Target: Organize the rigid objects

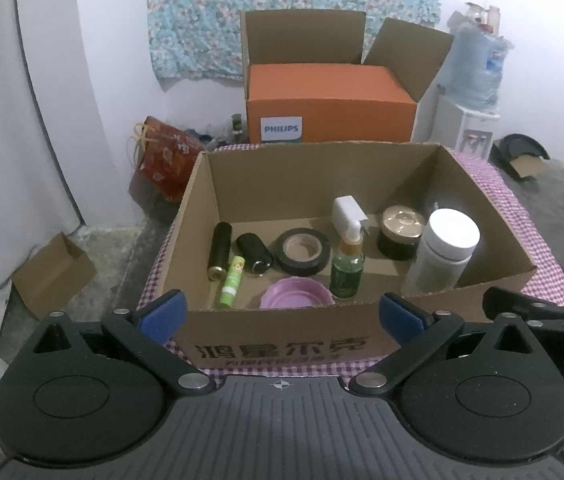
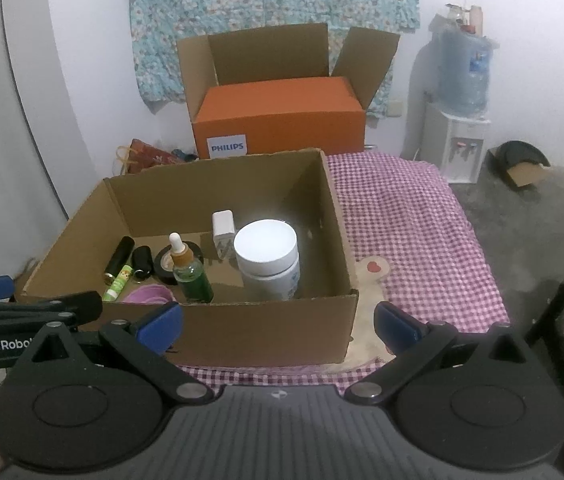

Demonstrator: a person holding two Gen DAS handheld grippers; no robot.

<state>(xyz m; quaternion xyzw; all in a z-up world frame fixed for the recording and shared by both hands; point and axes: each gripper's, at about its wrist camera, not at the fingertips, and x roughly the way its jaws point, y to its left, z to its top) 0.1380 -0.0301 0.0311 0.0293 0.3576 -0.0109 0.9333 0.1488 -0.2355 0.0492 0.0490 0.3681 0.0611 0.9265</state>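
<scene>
A: Which step is this?

B: I judge it a pause between placements. The left gripper point(image 1: 280, 312) and right gripper point(image 2: 278, 322) both hang just in front of the cardboard box point(image 1: 282, 332), fingers spread wide, nothing held in either.

A: Where are the objects?

B: All inside the box. Against its left wall lies a black tube point(image 1: 219, 254), with a green stick point(image 1: 232, 282) and a small black cylinder point(image 1: 254, 254) beside it. A roll of black tape point(image 1: 301, 255) sits mid-floor, a pink lid point(image 1: 295, 294) by the near wall, a green dropper bottle point(image 1: 346, 268) upright next to it. A white charger point(image 1: 347, 210) and gold-lidded jar point(image 1: 399, 232) stand toward the back, and a white-capped jar point(image 1: 443, 252) by the right wall.

A: And next?

B: The checked cloth point(image 2: 413, 240) right of the box shows nothing loose, so probably the packing is nearly finished; any next move means finding a remaining item outside these views.
</scene>
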